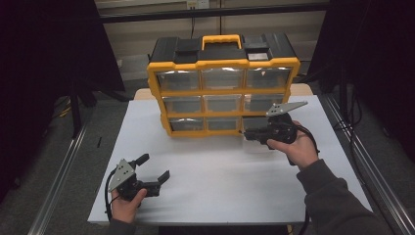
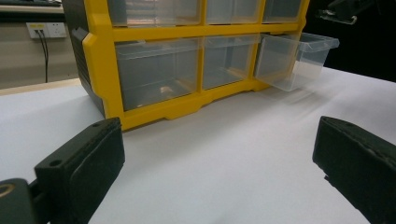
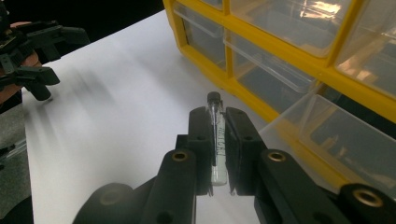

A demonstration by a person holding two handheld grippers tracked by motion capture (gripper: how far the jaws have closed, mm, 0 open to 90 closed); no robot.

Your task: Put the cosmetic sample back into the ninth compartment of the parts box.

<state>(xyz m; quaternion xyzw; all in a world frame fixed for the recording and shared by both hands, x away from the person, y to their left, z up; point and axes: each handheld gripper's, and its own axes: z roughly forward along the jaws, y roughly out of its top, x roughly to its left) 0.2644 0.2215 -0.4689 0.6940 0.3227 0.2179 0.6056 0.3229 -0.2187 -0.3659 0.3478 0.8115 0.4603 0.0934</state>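
- Worktop [image 1: 220,166] sheeting, pale white, is sitting under a yellow drawer cabinet [image 1: 223,85]; dark curtains are flanking the room.
- Right gripper [image 3: 218,140] is pinching a small clear vial [image 3: 217,140] with a black cap, just beside the pulled-out bottom drawer [image 3: 336,135].
- Left gripper [image 1: 154,169] is hovering wide open, well apart, over bare worktop.
- Vial contents are proving hard to make out; drawer's far side is running out of frame.
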